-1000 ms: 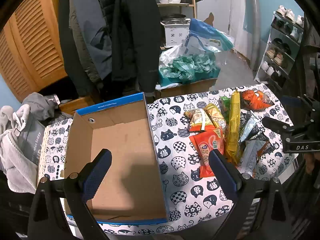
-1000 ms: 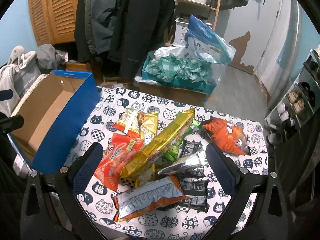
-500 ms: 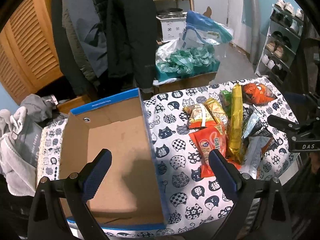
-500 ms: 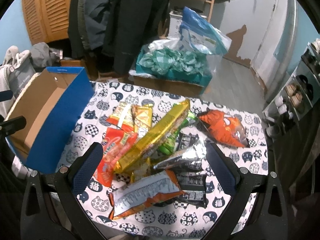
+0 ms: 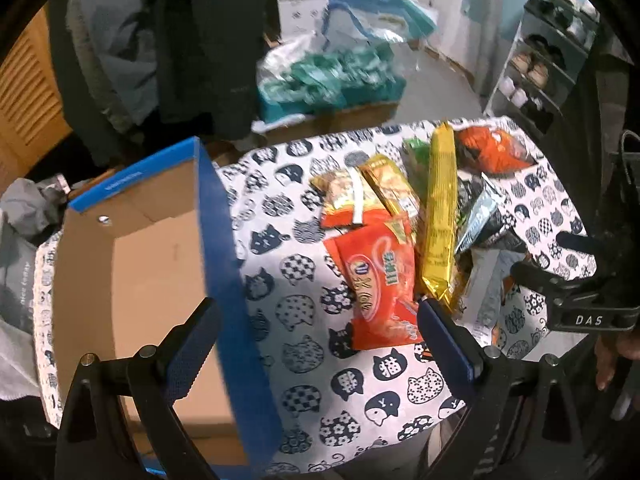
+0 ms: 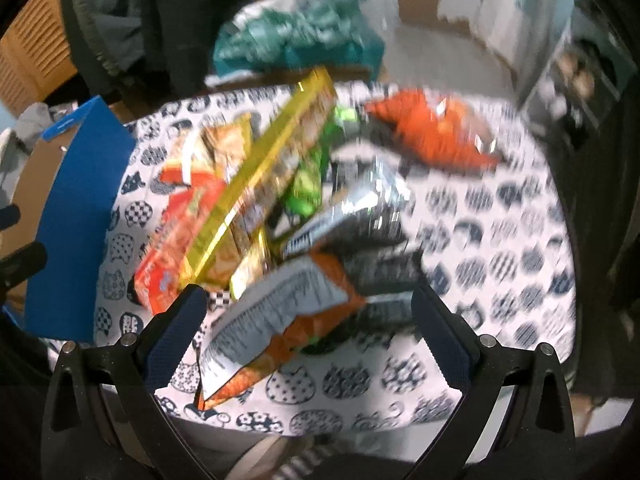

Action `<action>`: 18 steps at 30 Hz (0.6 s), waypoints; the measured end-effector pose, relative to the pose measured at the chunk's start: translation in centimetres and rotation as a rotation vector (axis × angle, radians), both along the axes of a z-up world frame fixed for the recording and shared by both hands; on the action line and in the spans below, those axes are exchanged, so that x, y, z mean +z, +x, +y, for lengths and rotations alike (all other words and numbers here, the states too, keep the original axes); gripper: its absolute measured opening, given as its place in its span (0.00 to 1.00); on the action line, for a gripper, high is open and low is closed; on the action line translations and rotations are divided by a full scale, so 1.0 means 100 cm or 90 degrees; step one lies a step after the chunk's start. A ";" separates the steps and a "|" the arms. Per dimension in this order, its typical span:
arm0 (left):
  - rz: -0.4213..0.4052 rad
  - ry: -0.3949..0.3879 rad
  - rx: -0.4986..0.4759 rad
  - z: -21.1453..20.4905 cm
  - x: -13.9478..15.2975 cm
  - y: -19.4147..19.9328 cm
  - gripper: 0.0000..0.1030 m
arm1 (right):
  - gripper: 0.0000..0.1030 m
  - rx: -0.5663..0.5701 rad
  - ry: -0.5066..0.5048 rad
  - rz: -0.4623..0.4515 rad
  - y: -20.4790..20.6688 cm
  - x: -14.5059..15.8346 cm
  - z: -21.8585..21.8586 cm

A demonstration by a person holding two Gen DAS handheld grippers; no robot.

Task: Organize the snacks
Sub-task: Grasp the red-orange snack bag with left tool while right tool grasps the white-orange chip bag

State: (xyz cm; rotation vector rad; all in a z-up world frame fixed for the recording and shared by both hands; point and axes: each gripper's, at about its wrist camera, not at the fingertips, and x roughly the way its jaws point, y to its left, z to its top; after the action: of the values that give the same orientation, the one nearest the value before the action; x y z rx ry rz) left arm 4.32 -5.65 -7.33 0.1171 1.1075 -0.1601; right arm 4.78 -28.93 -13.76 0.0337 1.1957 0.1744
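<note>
Both grippers have come nearer the snack pile since the earlier frames, and the right view is now smeared by motion.

Left wrist view: the left gripper hangs with its jaws spread wide and nothing between them, straddling the blue wall of the box. The box sits on the left of the cat-print table, its cardboard inside bare. Right of it lies the pile: a red pack nearest the right fingertip, a long yellow pack partly over it, two golden packs behind, and an orange bag at the far right. The right gripper shows at the right edge over the pile.

Right wrist view: the right gripper is also wide apart and holds nothing, low over an orange-and-white bag at the pile's near edge. A silver pack and green pack lie behind it; the box stands at left.
</note>
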 end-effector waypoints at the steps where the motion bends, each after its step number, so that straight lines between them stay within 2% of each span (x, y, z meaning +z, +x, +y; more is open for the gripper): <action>1: 0.008 -0.003 -0.003 -0.002 -0.004 0.002 0.96 | 0.97 -0.006 0.005 0.011 0.001 -0.005 0.000; 6: 0.055 -0.017 0.012 -0.006 -0.026 0.017 0.96 | 0.97 -0.028 0.025 0.064 0.001 -0.031 0.002; 13: 0.072 0.008 0.006 -0.016 -0.046 0.025 0.96 | 0.97 -0.028 0.042 0.109 0.010 -0.057 0.017; 15: 0.076 0.009 0.006 -0.017 -0.049 0.027 0.96 | 0.93 -0.035 0.048 0.137 0.014 -0.067 0.019; 18: 0.085 0.003 0.006 -0.018 -0.054 0.030 0.96 | 0.85 -0.035 0.056 0.145 0.020 -0.075 0.021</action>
State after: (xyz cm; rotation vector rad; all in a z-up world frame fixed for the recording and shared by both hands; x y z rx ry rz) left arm 7.35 -7.48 -12.76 0.1064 1.2421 -0.1589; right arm 6.77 -26.85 -21.22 0.1667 1.4122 0.1785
